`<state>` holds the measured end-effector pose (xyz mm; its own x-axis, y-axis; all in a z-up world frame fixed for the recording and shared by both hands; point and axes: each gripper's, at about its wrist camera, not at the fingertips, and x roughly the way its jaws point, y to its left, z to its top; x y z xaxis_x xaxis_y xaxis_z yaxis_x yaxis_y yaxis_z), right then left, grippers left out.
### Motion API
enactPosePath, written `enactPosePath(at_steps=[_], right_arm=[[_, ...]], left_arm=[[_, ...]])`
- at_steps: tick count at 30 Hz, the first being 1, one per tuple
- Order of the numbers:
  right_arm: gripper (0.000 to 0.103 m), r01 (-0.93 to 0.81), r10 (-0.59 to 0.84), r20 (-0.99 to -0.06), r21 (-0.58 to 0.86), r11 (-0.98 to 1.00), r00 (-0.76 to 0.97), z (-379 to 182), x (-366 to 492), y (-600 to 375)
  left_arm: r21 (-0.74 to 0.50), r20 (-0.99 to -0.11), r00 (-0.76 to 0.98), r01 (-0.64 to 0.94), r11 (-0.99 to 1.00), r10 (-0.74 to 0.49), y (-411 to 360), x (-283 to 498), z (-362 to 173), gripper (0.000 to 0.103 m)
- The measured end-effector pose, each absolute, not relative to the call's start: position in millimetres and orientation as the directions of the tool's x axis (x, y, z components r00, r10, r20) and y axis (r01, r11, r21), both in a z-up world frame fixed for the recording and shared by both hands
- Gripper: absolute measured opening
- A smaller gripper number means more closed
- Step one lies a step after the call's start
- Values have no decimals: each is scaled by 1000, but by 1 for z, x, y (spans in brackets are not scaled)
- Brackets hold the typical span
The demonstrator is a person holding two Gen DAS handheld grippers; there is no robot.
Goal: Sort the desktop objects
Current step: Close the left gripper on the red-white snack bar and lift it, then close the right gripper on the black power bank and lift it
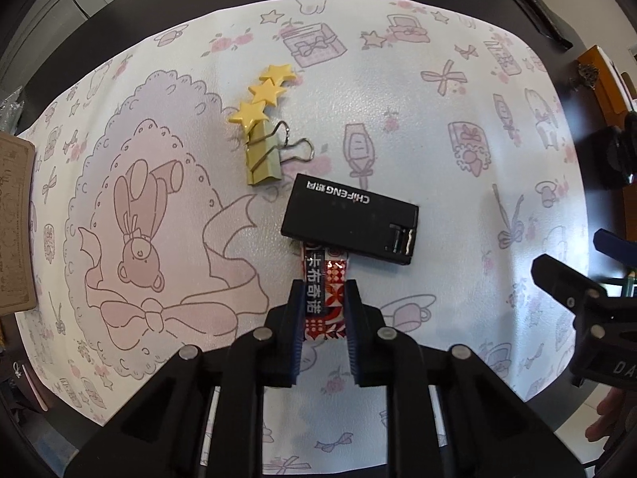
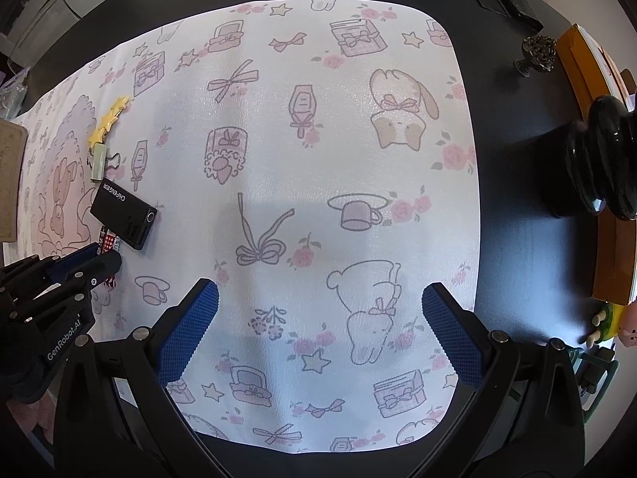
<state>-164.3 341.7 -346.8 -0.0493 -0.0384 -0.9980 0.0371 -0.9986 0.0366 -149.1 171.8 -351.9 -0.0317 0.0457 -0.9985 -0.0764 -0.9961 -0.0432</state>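
Note:
A red and black coffee sachet (image 1: 324, 275) with white characters lies on the patterned mat (image 1: 398, 127), its far end tucked under a black rectangular case (image 1: 350, 219). My left gripper (image 1: 324, 306) points down with both pads pressed on the sachet's long sides. Beyond the case lie a pale green binder clip (image 1: 264, 159) and a yellow clip of three stars (image 1: 262, 93). In the right wrist view my right gripper (image 2: 318, 306) hangs open over bare mat, holding nothing. The left gripper (image 2: 95, 257), sachet (image 2: 109, 243) and case (image 2: 123, 215) sit far to its left.
A brown card (image 1: 14, 223) lies at the mat's left edge. Right of the mat (image 2: 318, 139) on the dark desk stand a glossy black rounded object (image 2: 609, 159), a wooden tray (image 2: 605, 263), a small metal ornament (image 2: 537, 53) and little figurines (image 2: 613, 326).

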Motion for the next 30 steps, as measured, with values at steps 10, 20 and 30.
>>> enactPosePath(at_steps=[10,20,30], right_arm=[[103,74,-56,-997,52,-996,-50,-342,-169,294],[103,134,-82,-995,75,-988,-50,-339,-175,232],[103,183,-101,-994,93,-979,-36,-339,-181,174]], left_arm=[[-36,-999,-24,-38,-999,37,123,-150,-361,18],[-10,-1000,-19,13,-1000,10,53,-144,-357,18],[-3,-1000,-18,60,-998,2,-2,-147,-358,18]])
